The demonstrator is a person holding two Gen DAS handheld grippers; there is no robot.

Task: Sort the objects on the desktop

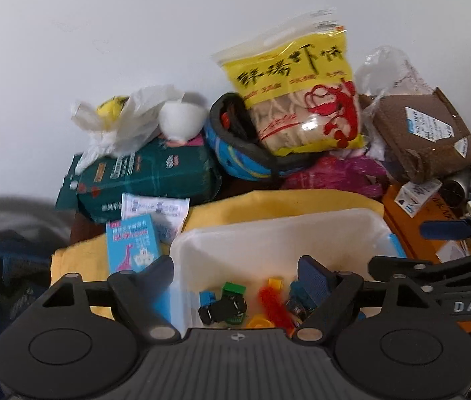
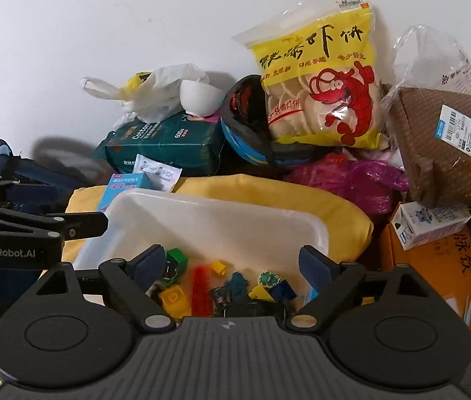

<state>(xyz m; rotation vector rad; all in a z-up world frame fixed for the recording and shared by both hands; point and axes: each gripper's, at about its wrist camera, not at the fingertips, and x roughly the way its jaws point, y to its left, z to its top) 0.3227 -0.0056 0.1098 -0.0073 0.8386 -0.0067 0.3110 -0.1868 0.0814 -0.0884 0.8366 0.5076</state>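
Both tongs, left gripper [image 1: 235, 276] and right gripper [image 2: 232, 263], gape wide and empty above a white bin [image 2: 222, 213] of toy bricks [image 2: 200, 286]; clutter crowds its rim from ten to three o'clock.

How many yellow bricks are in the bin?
3 visible in the bin: a large one front left, a small one mid, one front right. The gripper may hide others.

Left gripper [image 1: 235, 273] spread wide, right gripper [image 2: 232, 263] likewise (both empty)
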